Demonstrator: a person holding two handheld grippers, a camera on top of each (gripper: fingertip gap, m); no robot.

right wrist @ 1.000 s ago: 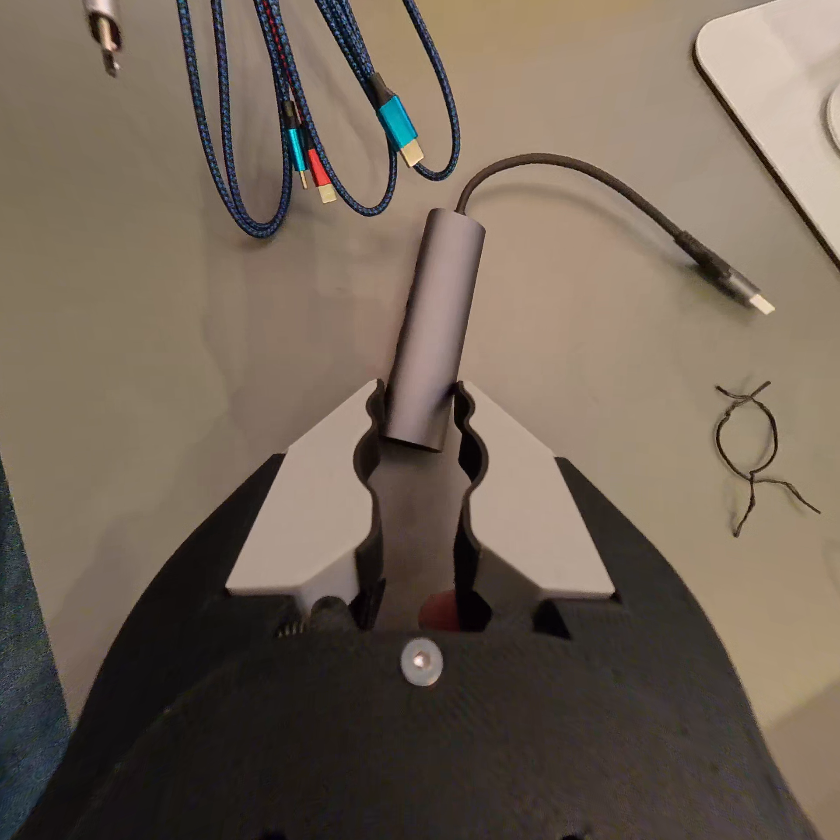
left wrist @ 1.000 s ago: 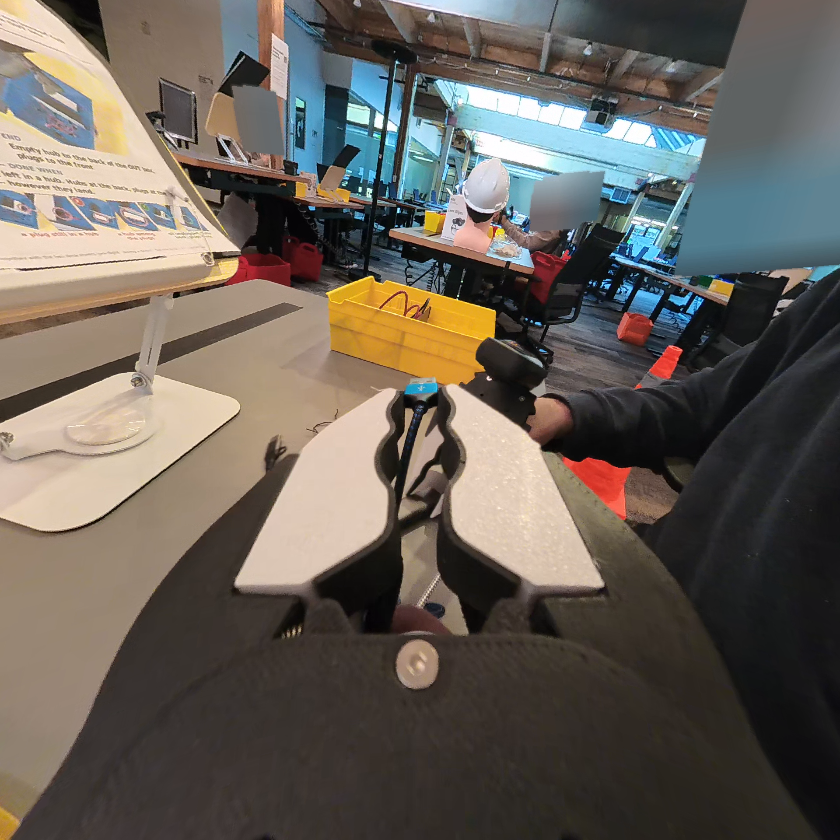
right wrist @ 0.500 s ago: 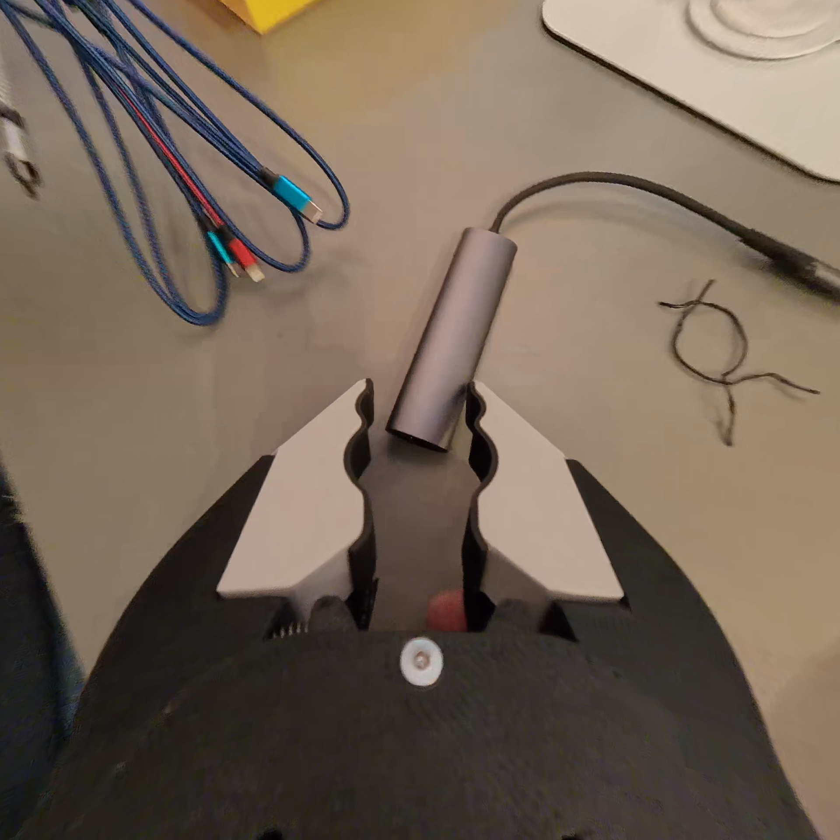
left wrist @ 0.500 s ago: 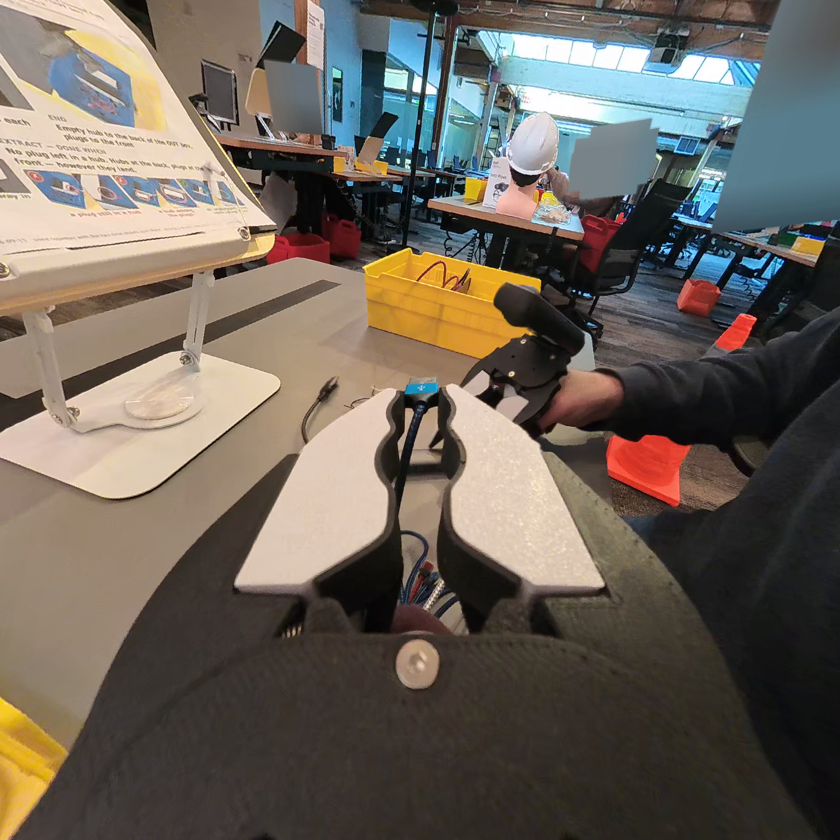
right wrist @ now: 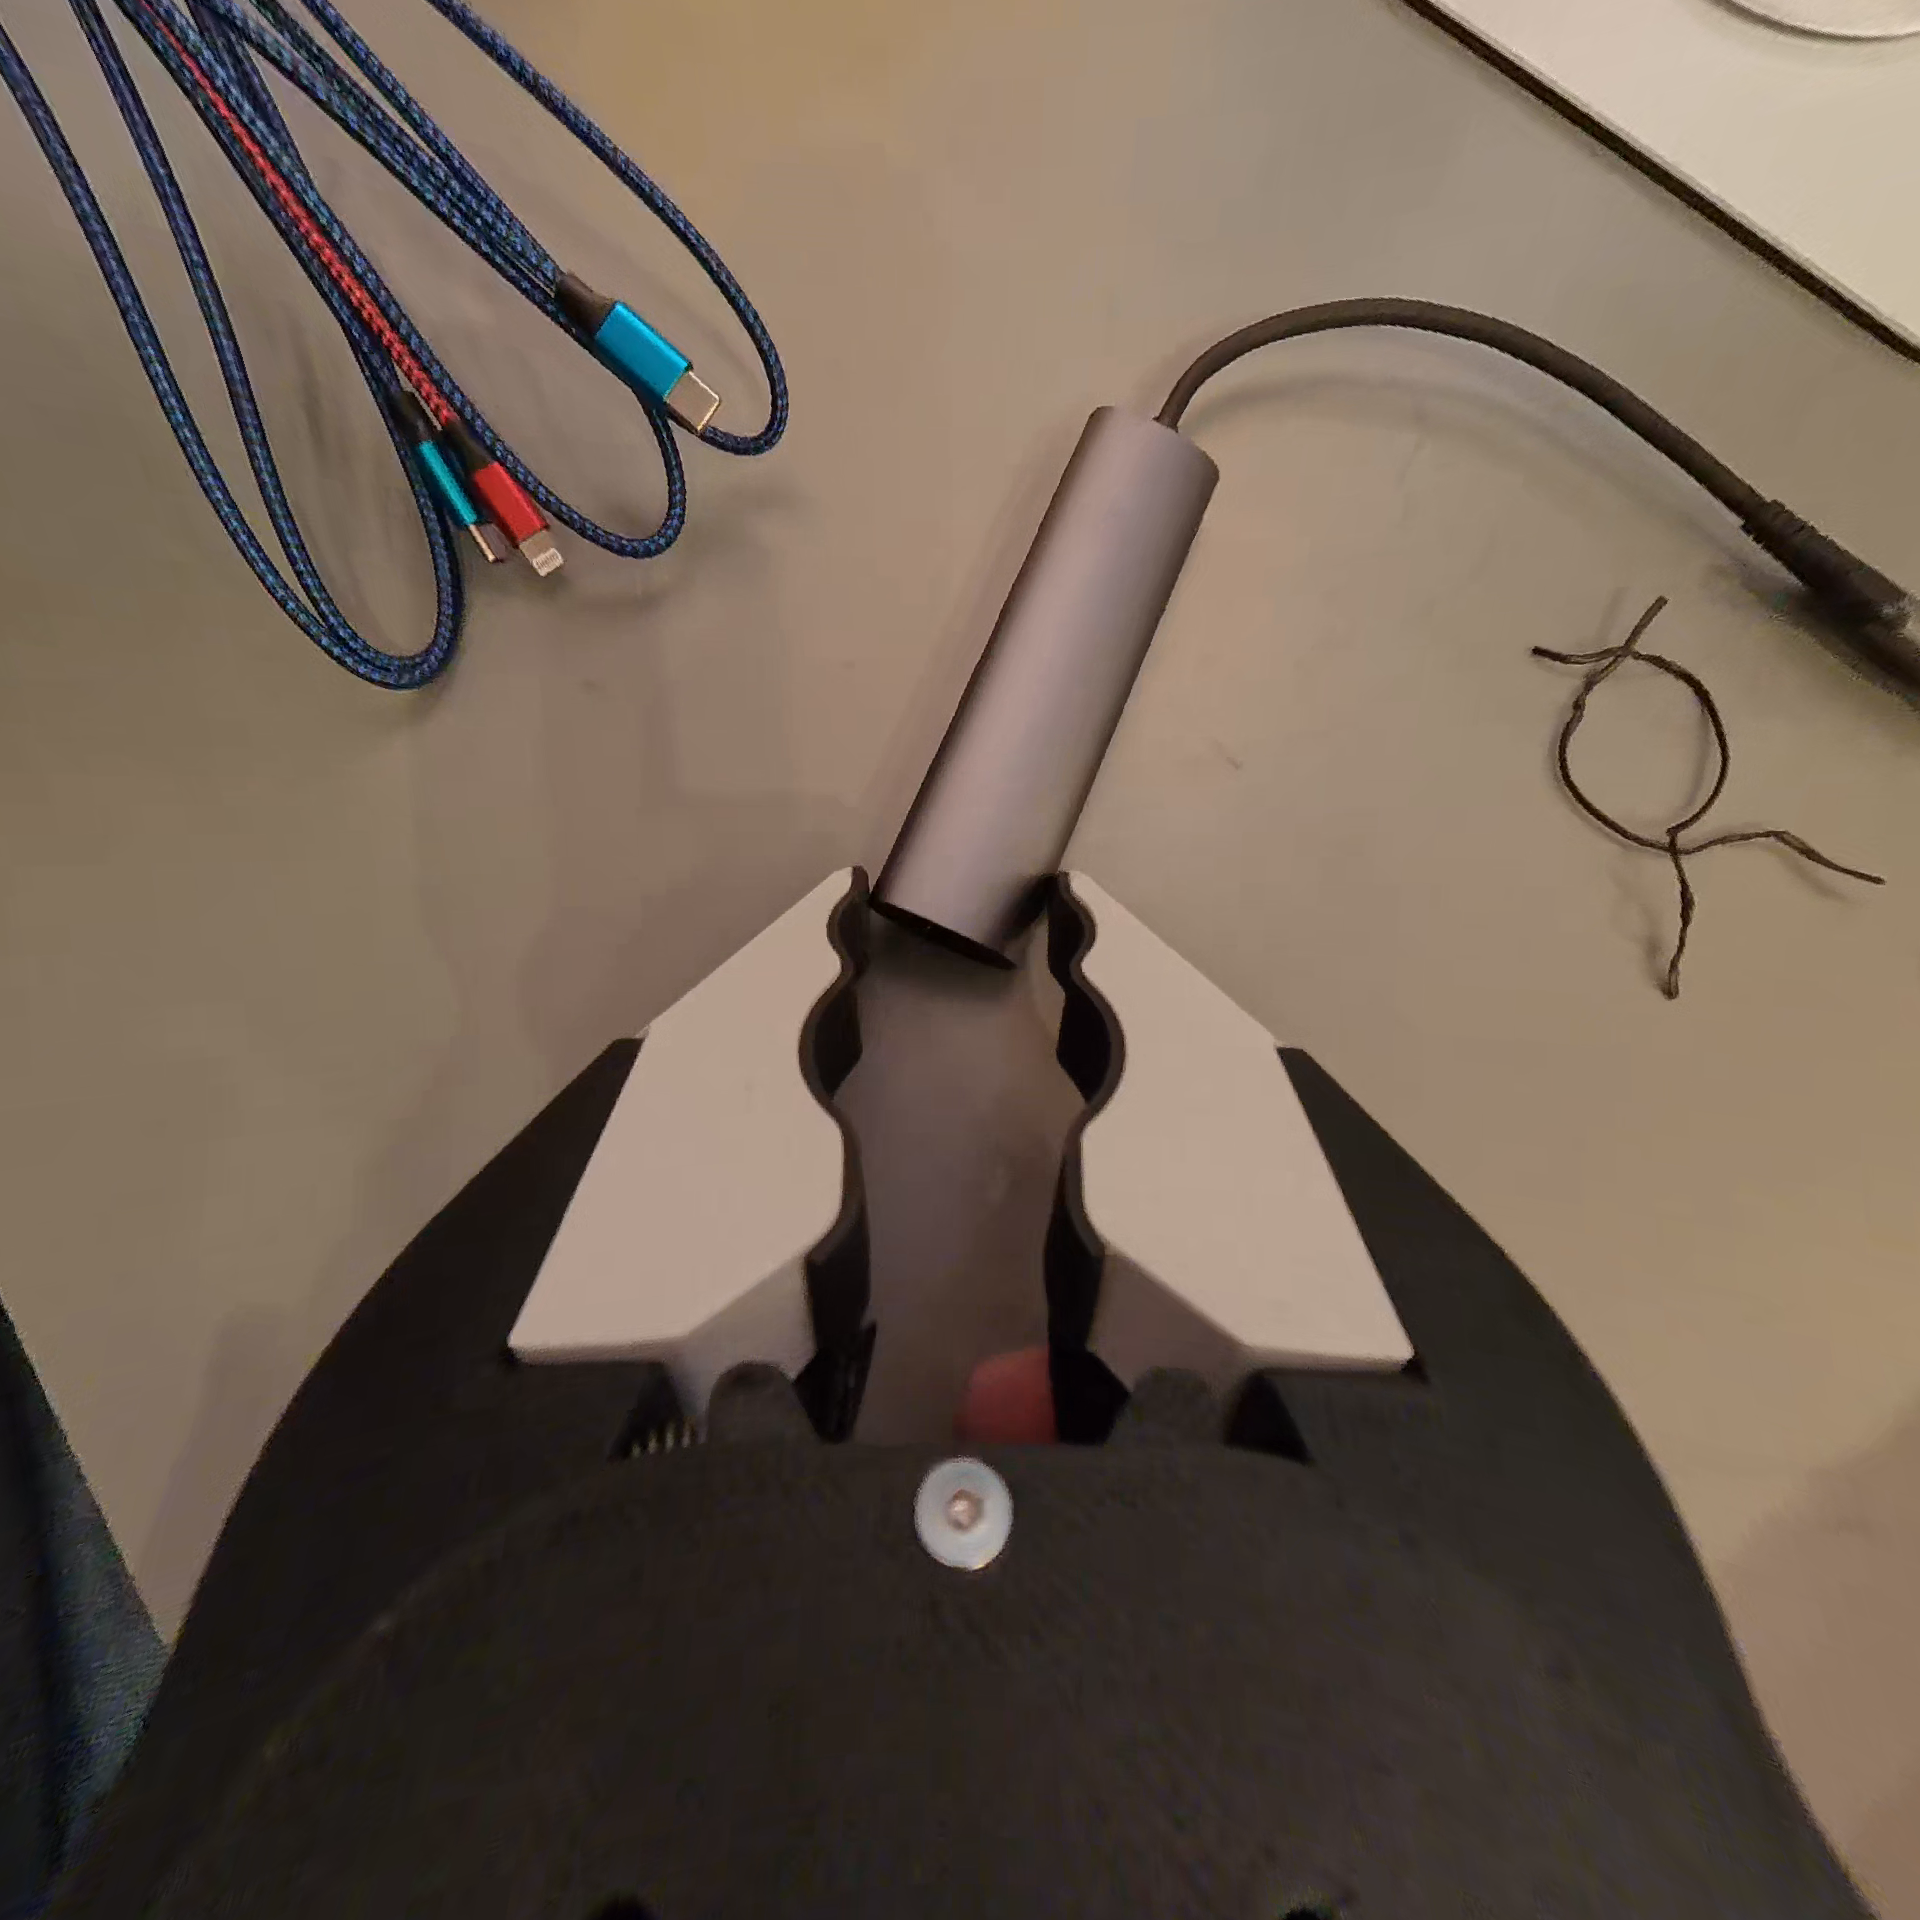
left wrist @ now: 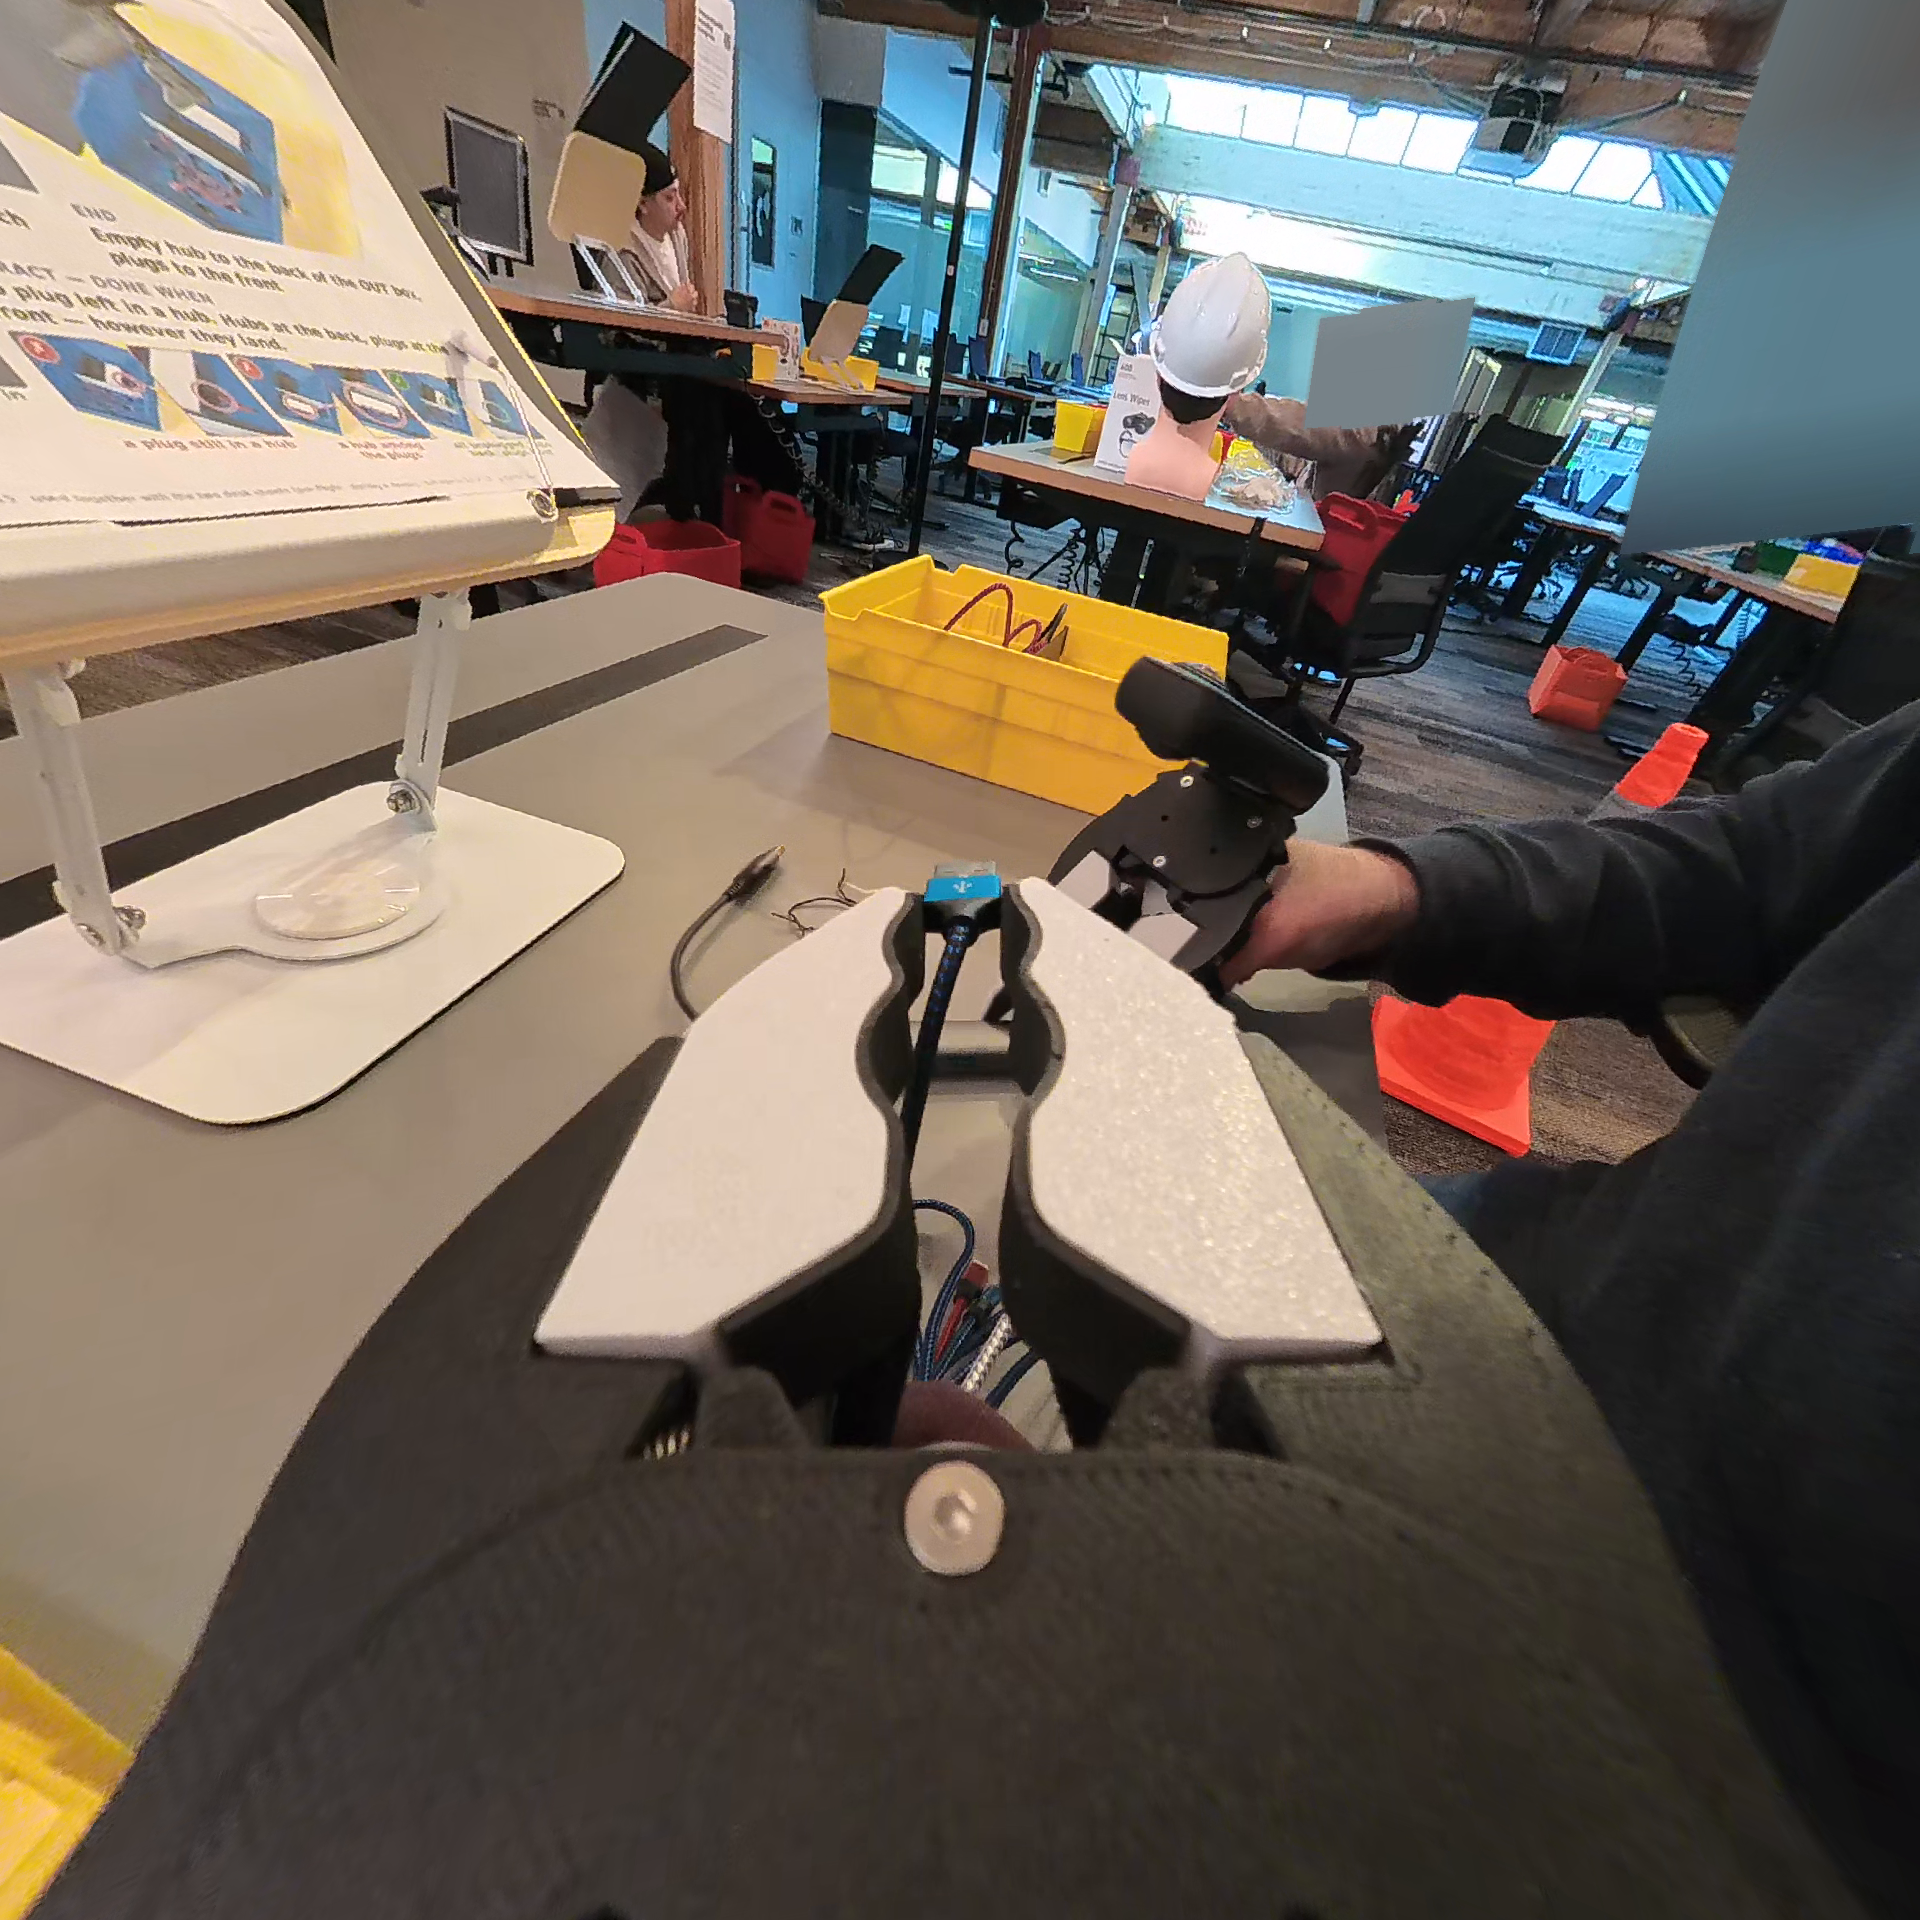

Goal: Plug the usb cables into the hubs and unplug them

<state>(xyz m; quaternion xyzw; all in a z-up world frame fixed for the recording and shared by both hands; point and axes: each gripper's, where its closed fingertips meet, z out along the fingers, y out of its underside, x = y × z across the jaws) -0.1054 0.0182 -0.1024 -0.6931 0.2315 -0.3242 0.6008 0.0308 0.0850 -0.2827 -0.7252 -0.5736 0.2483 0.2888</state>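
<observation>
My left gripper (left wrist: pixel 964 909) is shut on a blue USB-A plug (left wrist: pixel 964 891), held above the grey table (left wrist: pixel 644 748); its blue braided cable (left wrist: pixel 935 1018) runs back between the fingers. My right gripper (right wrist: pixel 956 899) is closed around the near end of a grey tube-shaped hub (right wrist: pixel 1049 665) that lies slanted on the table. The hub's black cord (right wrist: pixel 1455 348) curves away right. In the left wrist view the right gripper (left wrist: pixel 1164 883) is held by a hand just beyond the plug. The cable's loose teal and red plugs (right wrist: pixel 499 499) lie left of the hub.
A white document stand (left wrist: pixel 312 935) holding a printed sheet stands at the left; its base shows in the right wrist view (right wrist: pixel 1714 135). A yellow bin (left wrist: pixel 997 696) sits at the table's far edge. A black thread loop (right wrist: pixel 1642 758) lies right of the hub. An orange cone (left wrist: pixel 1455 1049) stands on the floor. About 25 centimetres separates my left fingertips from my right.
My left gripper has pulled back and lowered with the plug still in it, so the right gripper now shows clearly. The right gripper has shifted around the hub's end.
</observation>
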